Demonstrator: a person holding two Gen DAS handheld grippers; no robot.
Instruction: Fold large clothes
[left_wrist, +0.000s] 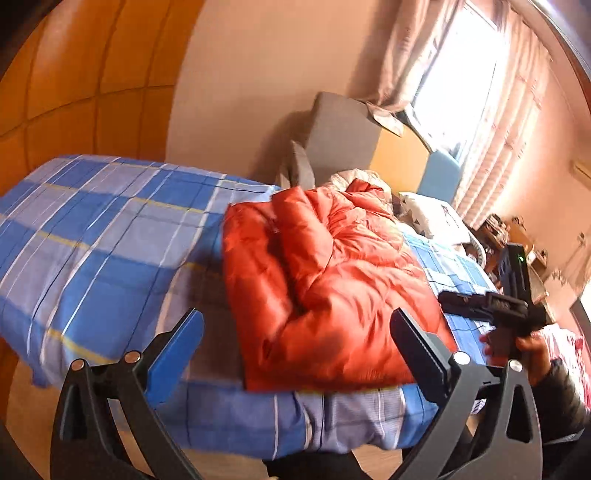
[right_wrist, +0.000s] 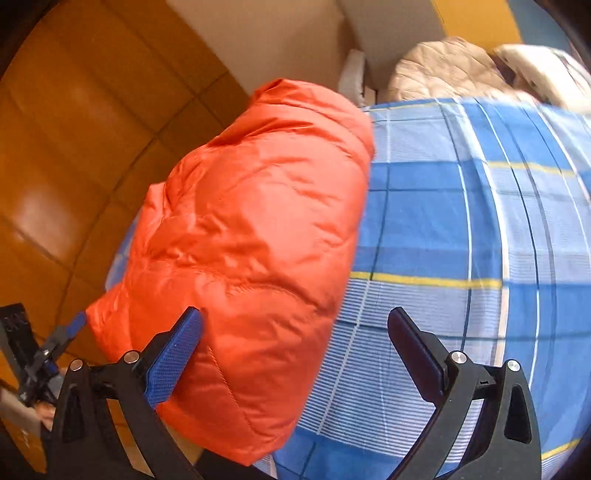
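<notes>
Left wrist view: you've got the orange puffer jacket (left_wrist: 325, 288) lying in a compact bundle on the bed (left_wrist: 92, 236), right at its near edge, layers doubled over.
Left gripper (left_wrist: 295, 347): its fingers (left_wrist: 177, 350) are spread wide with nothing between them, hovering just short of the bundle's near side.
Right gripper (left_wrist: 461, 299): you see it from the left view off the jacket's far-side edge, over the blue checked sheet; a hand (left_wrist: 517, 350) carries it.
Right wrist view: fingers (right_wrist: 173, 365) are wide apart and empty, one pad just beside the jacket, the other over bare sheet.
Done so far: the jacket looks folded into a thick block, no sleeve trailing that you can see.
Left to do: probably little, maybe a press or squaring of the puffy top layer, which sits uneven.
Other clothes: a pale quilted garment (right_wrist: 447, 70) waits near the far end of the bed, seemingly unfolded.
</notes>
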